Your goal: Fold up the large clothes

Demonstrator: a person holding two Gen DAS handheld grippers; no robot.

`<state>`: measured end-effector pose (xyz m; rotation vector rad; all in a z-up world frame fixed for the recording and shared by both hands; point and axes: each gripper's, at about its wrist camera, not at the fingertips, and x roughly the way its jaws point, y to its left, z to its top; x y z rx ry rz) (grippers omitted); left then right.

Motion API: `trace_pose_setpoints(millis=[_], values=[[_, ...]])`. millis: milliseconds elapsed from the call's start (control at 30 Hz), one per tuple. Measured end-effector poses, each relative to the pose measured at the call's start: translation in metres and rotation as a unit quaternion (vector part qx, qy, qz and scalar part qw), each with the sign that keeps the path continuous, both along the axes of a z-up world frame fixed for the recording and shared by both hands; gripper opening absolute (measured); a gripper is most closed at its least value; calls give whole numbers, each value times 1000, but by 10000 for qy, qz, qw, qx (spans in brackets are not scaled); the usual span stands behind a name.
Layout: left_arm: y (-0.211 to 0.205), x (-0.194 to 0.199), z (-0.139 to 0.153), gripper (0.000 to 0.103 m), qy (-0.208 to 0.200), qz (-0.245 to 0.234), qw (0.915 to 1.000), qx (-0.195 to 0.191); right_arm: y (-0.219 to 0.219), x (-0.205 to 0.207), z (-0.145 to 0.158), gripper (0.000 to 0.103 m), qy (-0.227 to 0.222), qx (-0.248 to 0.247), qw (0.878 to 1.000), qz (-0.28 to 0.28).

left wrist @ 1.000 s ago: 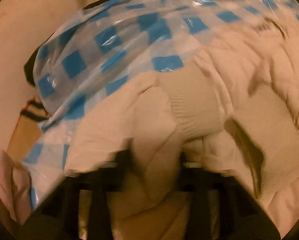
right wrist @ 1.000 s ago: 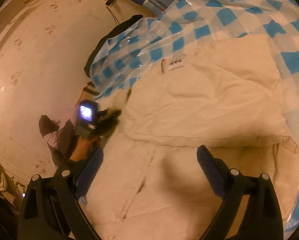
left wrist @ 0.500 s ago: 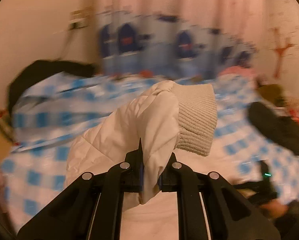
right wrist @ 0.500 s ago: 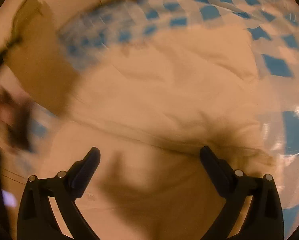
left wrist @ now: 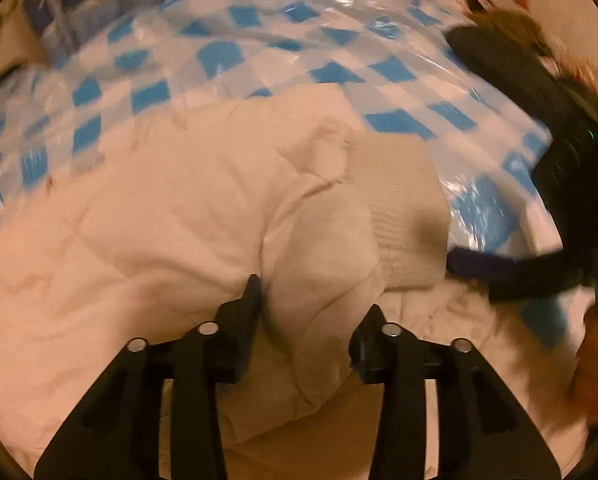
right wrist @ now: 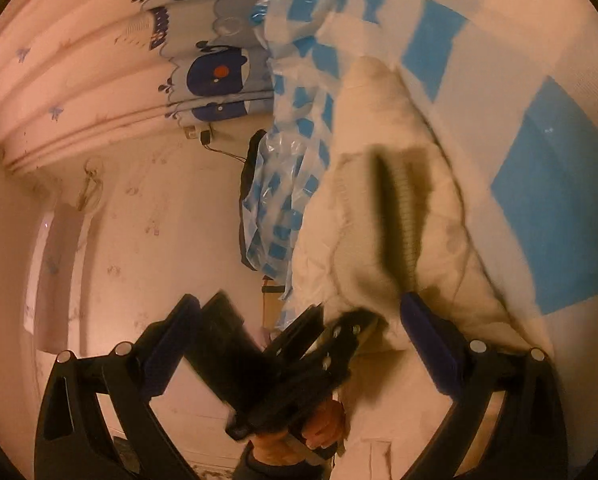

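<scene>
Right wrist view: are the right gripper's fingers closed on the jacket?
No, the right gripper fingers stand wide apart, with the white jacket lying beyond them, ungripped.

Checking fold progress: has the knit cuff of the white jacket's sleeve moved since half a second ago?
Yes. The knit cuff, then held up above the checkered cover, now lies on the white jacket, and the left gripper fingers have parted.

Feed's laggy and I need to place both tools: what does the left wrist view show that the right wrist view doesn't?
Left wrist only: the left hand-held gripper with its fingers apart around a fold of the sleeve, and the right one's blue finger beside the knit cuff.

Right wrist only: the curtain, the wall and the right hand-held gripper, open.

Both: the white jacket on the blue-checked sheet.
</scene>
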<state>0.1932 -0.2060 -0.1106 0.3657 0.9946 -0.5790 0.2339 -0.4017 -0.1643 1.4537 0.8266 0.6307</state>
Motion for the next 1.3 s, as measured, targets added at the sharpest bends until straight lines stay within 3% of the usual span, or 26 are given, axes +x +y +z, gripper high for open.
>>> trace_pose_setpoints(millis=[33, 133, 233, 300, 400, 433, 467, 533, 600, 667, 767, 833, 867, 900, 967, 1000, 1033, 1067, 1100, 1167, 1233, 1300], values=[[0, -5, 7, 54, 1, -92, 9999, 53, 1, 1, 2, 96, -9, -43, 10000, 16], [15, -25, 51, 63, -325, -380, 9987, 3, 4, 3, 10, 96, -42, -298, 9995, 73], [49, -42, 107, 86, -1127, -394, 9927, -164, 9, 7, 20, 96, -85, -650, 9978, 110], [86, -43, 132, 90, -1578, -88, 9872, -220, 13, 5, 28, 96, -187, -1079, 9939, 144], [154, -9, 136, 90, -1557, 774, 9840, -390, 22, 8, 38, 95, -417, -1689, 9846, 185], [174, 3, 133, 90, -1423, 1058, 9828, -520, 27, 11, 41, 85, -508, -1851, 9811, 236], [200, 19, 123, 90, -1184, 1411, 9804, -703, 33, 13, 43, 54, -598, -2025, 9769, 333], [240, 50, 89, 90, -536, 1931, 9759, -865, 49, 20, 47, 9, -685, -2523, 9635, 584], [266, 71, 45, 90, 77, 2325, 9700, -703, 59, 20, 55, 9, -910, -2796, 9538, 608], [280, 75, 29, 90, 195, 2494, 9658, -680, 67, 16, 71, 9, -1145, -3181, 9396, 542], [291, 61, 49, 90, -253, 2546, 9607, -1073, 61, 4, 115, 9, -1655, -3904, 9055, 131], [289, 54, 62, 90, -530, 2435, 9625, -1075, 53, 3, 124, 9, -1665, -4257, 8894, 61], [287, 55, 59, 90, -545, 2416, 9642, -949, 49, 4, 120, 9, -1560, -4454, 8816, 27], [284, 62, 41, 90, -268, 2381, 9690, -600, 47, 9, 107, 9, -1296, -4724, 8718, 66], [272, 72, 4, 91, 356, 2177, 9753, -147, 47, 26, 60, 10, -526, -4918, 8673, 559], [270, 70, -1, 91, 312, 2118, 9768, -78, 48, 30, 29, 10, -150, -4824, 8712, 902], [270, 66, 6, 91, 208, 2130, 9768, -66, 43, 30, 14, 9, 52, -4563, 8849, 938], [271, 62, 15, 91, 168, 2147, 9765, -70, 39, 30, 15, 12, 126, -4447, 8914, 868], [273, 55, 34, 91, -77, 2135, 9767, -196, 37, 31, 25, 16, 172, -4489, 8895, 837], [273, 46, 58, 91, -568, 2031, 9768, -368, 37, 24, 63, 49, 15, -5090, 8598, 414], [274, 44, 81, 91, -1033, 1951, 9740, -503, 39, 16, 96, 67, -347, -5297, 8475, -72], [277, 56, 85, 91, -1065, 1968, 9727, -616, 49, 11, 123, 69, -997, -5198, 8474, -418]])
